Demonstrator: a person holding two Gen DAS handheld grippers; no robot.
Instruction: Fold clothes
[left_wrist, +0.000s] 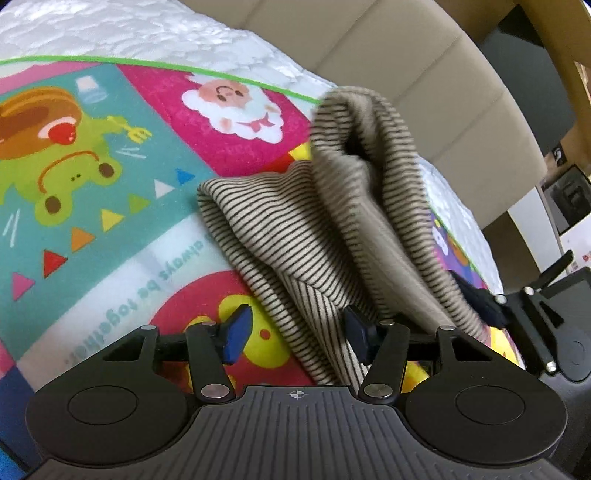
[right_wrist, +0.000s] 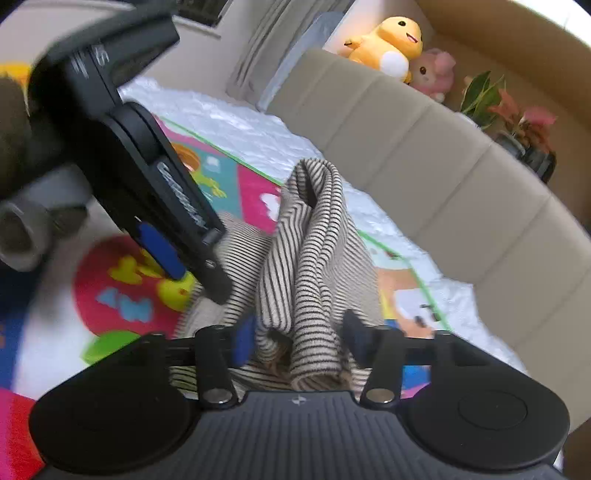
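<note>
Left wrist view shows the left gripper (left_wrist: 295, 334) with jaws spread wide around a fold of the beige knit garment with thin dark stripes (left_wrist: 332, 229), not pinching it, while the right gripper (right_wrist: 299, 343) likewise stands open astride the bunched cloth, apparently ready to gather it for a fold. Beneath the garment lies a bright cartoon-print play mat (left_wrist: 110, 177) spread over a white quilted mattress (left_wrist: 147, 33), backed by a tan padded headboard (right_wrist: 443, 177) topped with plush toys (right_wrist: 388, 44).
</note>
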